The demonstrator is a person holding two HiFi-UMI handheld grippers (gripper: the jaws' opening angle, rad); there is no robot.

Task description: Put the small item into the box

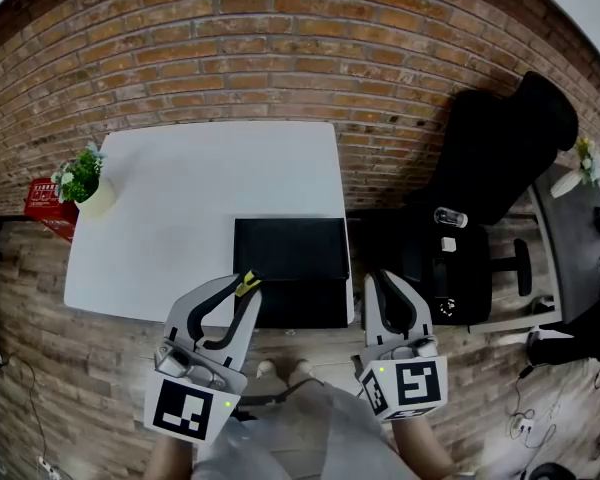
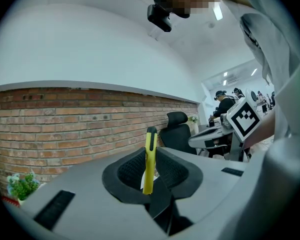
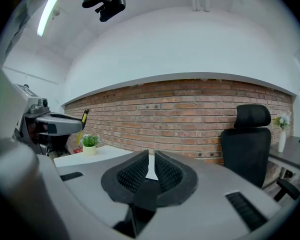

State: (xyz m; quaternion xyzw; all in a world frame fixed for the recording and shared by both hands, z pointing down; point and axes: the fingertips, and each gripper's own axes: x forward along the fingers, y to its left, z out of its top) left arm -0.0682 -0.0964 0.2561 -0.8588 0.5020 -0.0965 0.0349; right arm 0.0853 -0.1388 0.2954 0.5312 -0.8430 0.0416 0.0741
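Note:
A small yellow item (image 1: 246,285) is pinched between the jaws of my left gripper (image 1: 248,288), held just above the near left corner of the black box (image 1: 300,253). In the left gripper view the yellow item (image 2: 149,159) stands upright between the dark pads (image 2: 130,171), sticking out past them. The box lies on the white table (image 1: 190,208) at its front right. My right gripper (image 1: 385,280) hovers just off the box's right side, past the table edge. Its pads (image 3: 135,173) stand together with nothing between them.
A potted plant (image 1: 85,180) stands at the table's left edge, with a red object (image 1: 42,200) beside it on the floor. A black office chair (image 1: 480,168) stands right of the table, against the brick wall (image 1: 280,48). Wood floor lies below.

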